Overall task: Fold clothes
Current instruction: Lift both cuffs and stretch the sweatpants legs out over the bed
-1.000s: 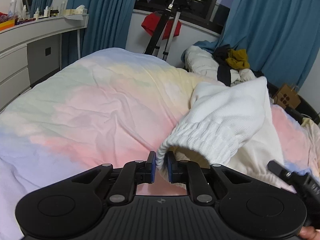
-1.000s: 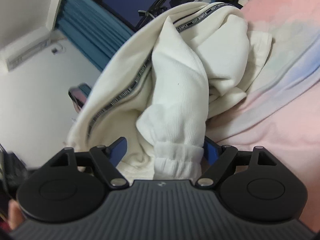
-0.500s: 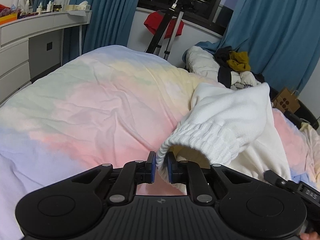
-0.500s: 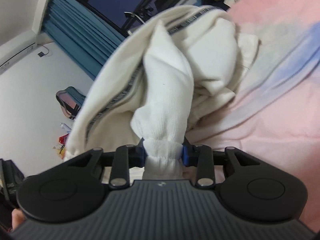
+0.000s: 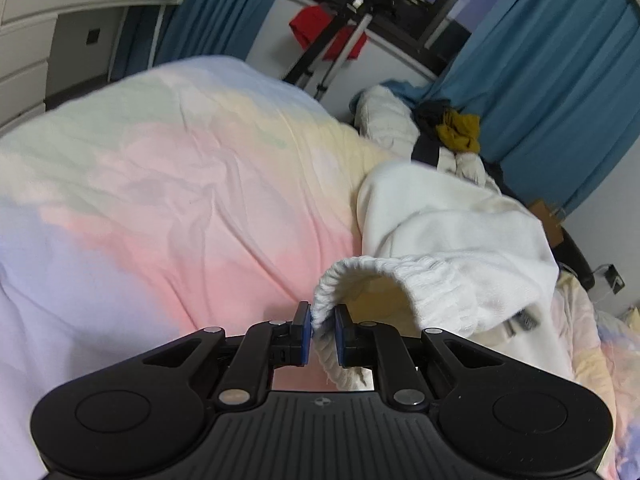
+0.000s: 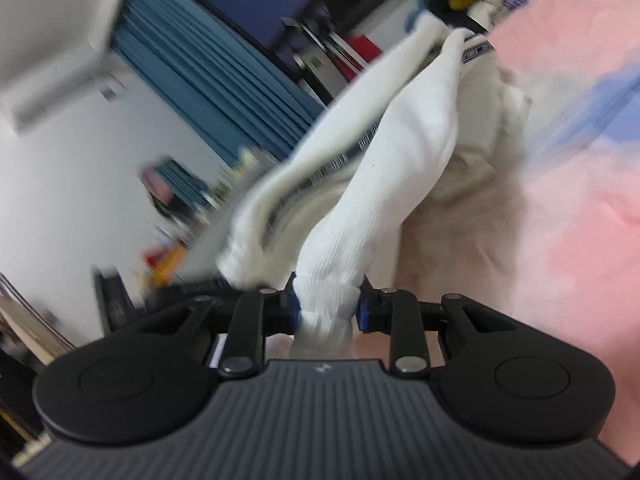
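- The white ribbed-knit sweatshirt (image 5: 452, 232) is being held at both cuffs, its body draped partly on the pastel tie-dye bed cover (image 5: 168, 184) and partly lifted off it.
- The left claw (image 5: 322, 334) is clamping its blue pads on the thin edge of one ribbed cuff (image 5: 384, 280), pads almost together; the cuff mouth is gaping open just beyond the pads, to the right of them.
- The right claw (image 6: 327, 312) is gripping the other ribbed cuff (image 6: 326, 300) bunched into a thick wad, so its jaws are standing wider apart around it.
- From the right claw the sleeve (image 6: 384, 184) is running up and away to the right as one taut tube; that is the long axis to follow. A strip of dark lettered tape (image 6: 474, 50) is showing beyond it, near the far end.
- From the left claw the garment's bulk is lying ahead and to the right, heaped rather than flat.
- Judging from this, the sweatshirt is not yet spread: the coming move probably calls for drawing the two cuffs apart along the sleeve line so the body opens flat on the bed.
- The right view is blurring, so the garment's lie on the bed there is hard to read.
- A pile of other clothes (image 5: 440, 136) is sitting at the far end of the bed, well apart.
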